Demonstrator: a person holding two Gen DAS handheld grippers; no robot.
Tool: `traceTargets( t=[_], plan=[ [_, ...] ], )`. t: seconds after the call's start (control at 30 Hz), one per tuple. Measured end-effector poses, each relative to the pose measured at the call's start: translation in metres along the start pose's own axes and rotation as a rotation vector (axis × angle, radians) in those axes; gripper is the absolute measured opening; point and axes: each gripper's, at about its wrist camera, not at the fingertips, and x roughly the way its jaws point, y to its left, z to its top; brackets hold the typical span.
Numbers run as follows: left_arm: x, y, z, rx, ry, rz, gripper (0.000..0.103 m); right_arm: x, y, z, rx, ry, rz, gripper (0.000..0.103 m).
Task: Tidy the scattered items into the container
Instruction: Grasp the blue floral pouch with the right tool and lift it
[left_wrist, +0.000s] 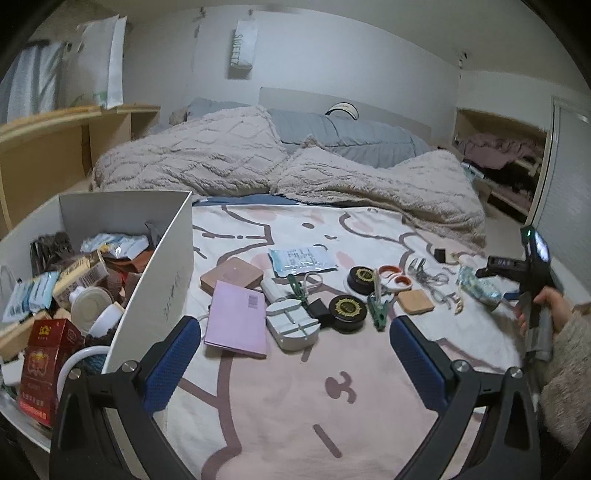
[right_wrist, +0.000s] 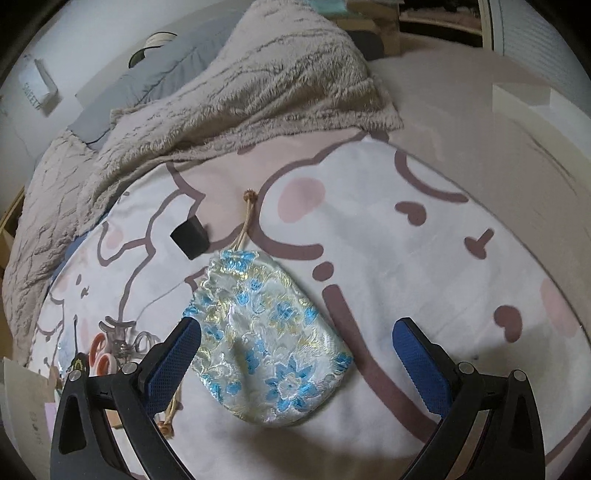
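Note:
A white box (left_wrist: 168, 266) stands at the left of the bed, full of packets and a red carton (left_wrist: 44, 365). Scattered on the pink cartoon sheet lie a lilac booklet (left_wrist: 238, 319), a white ridged holder (left_wrist: 291, 324), two black round tins (left_wrist: 347, 313), a green clip (left_wrist: 378, 312), scissors (left_wrist: 395, 277) and a blue-white packet (left_wrist: 301, 260). My left gripper (left_wrist: 295, 354) hangs open above the sheet, empty. My right gripper (right_wrist: 297, 354) is open over a blue-flowered drawstring pouch (right_wrist: 266, 339), its left finger (right_wrist: 173, 362) beside the pouch. A small black cube (right_wrist: 190, 236) lies beyond.
A fluffy beige blanket (left_wrist: 332, 173) and grey pillows (left_wrist: 351, 136) cover the far half of the bed. Wooden shelves (left_wrist: 55, 147) stand at the left. The person's hand (left_wrist: 550, 306) and sleeve hold the right gripper at the bed's right side. Clear hair clips (left_wrist: 430, 277) lie near the scissors.

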Motion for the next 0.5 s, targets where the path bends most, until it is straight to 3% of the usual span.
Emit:
traceTargets(
  t=[0.03,0.1,0.17,0.3,0.37,0.5],
  plan=[
    [0.002,-0.002,-0.001,0.011,0.003,0.004,0.103,-0.001,0.002,-0.001,-0.012,-0.002,-0.006,0.103],
    [0.004,-0.004,-0.002,0.023,0.009,0.003,0.103,-0.002,0.009,-0.002,-0.051,-0.016,-0.003,0.093],
    [0.008,-0.005,-0.003,0.024,0.020,-0.003,0.103,0.000,0.015,-0.003,-0.085,0.005,0.013,0.070],
    [0.018,-0.008,-0.006,0.034,0.040,-0.001,0.103,0.008,0.023,-0.010,-0.145,0.031,-0.029,0.050],
    [0.023,-0.008,-0.007,0.031,0.053,-0.005,0.103,0.007,0.024,-0.011,-0.159,0.022,-0.057,0.030],
    [0.039,-0.007,-0.011,0.024,0.092,0.002,0.103,0.004,0.023,-0.010,-0.154,0.015,-0.029,0.018]
  ],
)
